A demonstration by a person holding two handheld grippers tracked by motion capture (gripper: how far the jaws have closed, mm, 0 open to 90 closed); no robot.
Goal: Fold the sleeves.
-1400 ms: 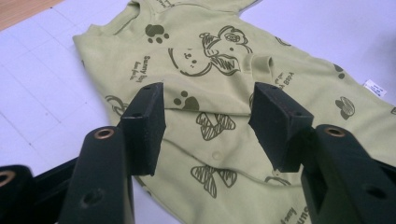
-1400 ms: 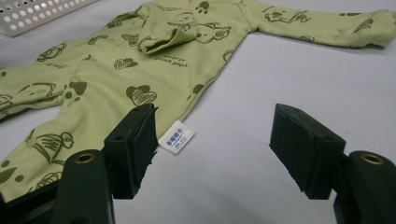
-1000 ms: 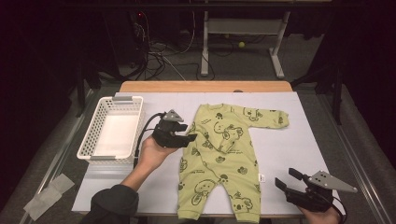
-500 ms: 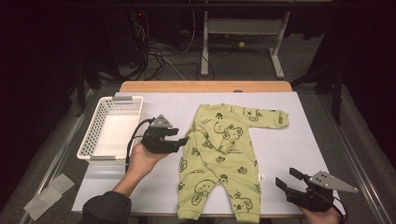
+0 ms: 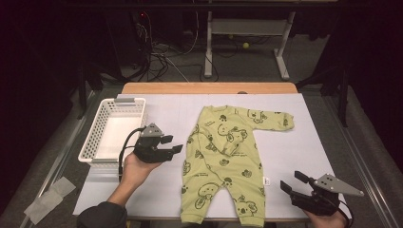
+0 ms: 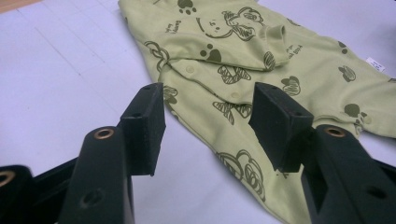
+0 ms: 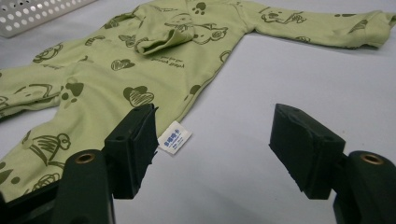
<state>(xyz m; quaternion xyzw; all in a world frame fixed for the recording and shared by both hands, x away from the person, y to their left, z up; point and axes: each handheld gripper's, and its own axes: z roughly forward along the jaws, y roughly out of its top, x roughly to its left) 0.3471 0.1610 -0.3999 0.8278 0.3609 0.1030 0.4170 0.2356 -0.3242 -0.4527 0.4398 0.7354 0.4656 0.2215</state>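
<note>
From above, my left gripper (image 5: 167, 145) hangs open and empty between the white basket (image 5: 98, 145) and the green romper (image 5: 227, 161) mid-table, my right gripper (image 5: 294, 183) open at the near right corner — in each gripper view, jaws gape over bare white table (image 6: 56, 79).

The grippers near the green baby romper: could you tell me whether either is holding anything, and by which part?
Nothing is held: the left gripper and right gripper are open beside the romper.
</note>
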